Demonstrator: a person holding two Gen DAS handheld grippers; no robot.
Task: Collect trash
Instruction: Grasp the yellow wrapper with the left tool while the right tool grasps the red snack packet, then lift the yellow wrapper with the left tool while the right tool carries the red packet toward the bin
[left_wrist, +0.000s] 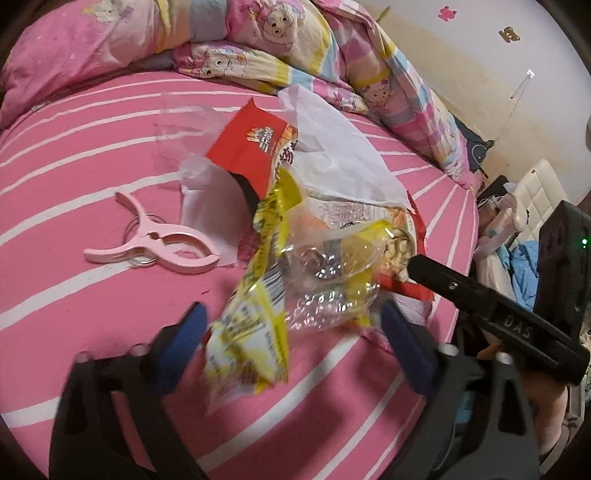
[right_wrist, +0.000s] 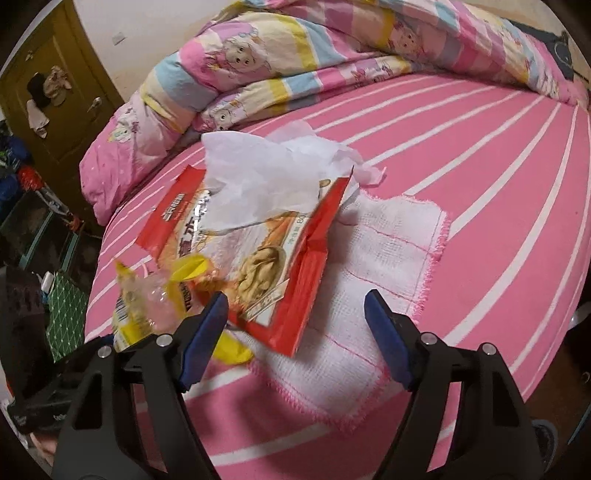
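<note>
on a pink striped bed (left_wrist: 110, 295), the left gripper (left_wrist: 291, 325) is spread wide around a crinkly yellow wrapper (left_wrist: 258, 332), while the right gripper (right_wrist: 295, 317), also spread and holding nothing, hovers over a red snack bag (right_wrist: 258, 258) with white tissue (right_wrist: 258, 177) on top. best to close the left pads (left_wrist: 192, 328) squarely on the wrapper's middle, as thin film slips easily. a pink clip (left_wrist: 155, 240) lies nearby.
</note>
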